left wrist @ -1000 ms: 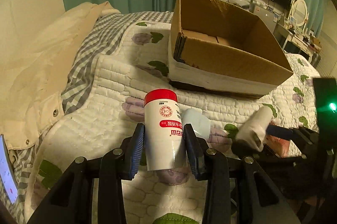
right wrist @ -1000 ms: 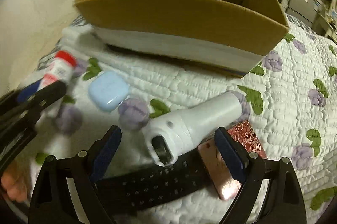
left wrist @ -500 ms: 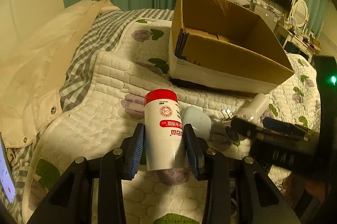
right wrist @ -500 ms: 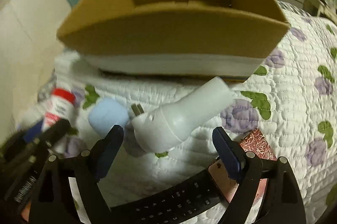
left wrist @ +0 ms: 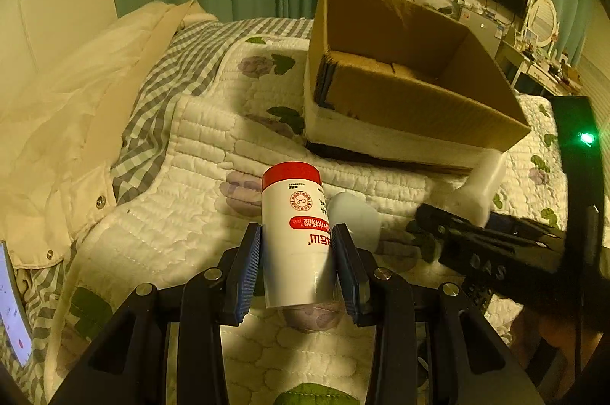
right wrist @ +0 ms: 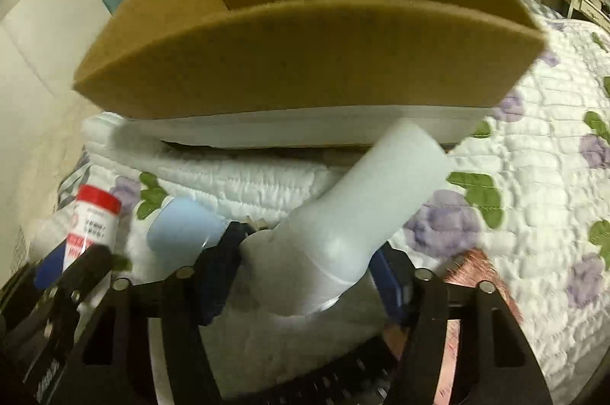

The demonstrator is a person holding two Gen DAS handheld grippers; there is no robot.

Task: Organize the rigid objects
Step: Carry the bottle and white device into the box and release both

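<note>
My left gripper (left wrist: 299,268) is shut on a white bottle with a red cap (left wrist: 295,233) and holds it above the quilt; the bottle also shows at the left of the right wrist view (right wrist: 89,220). My right gripper (right wrist: 305,271) is shut on a white plug-in device (right wrist: 358,222), lifted off the quilt and pointing at the open cardboard box (right wrist: 305,62). In the left wrist view the device (left wrist: 476,188) sits just below the box (left wrist: 400,73), which stands on the bed ahead and to the right.
A pale blue case (left wrist: 354,218) lies on the flowered quilt (left wrist: 183,214) between the grippers, also in the right wrist view (right wrist: 183,229). A black remote (right wrist: 343,374) and a pink patterned item (right wrist: 484,271) lie under the right gripper. A cream jacket (left wrist: 57,138) lies at left.
My right gripper closed on the white device, lifted it off the quilt and moved toward the box. The left gripper kept holding the bottle, nearly still.
</note>
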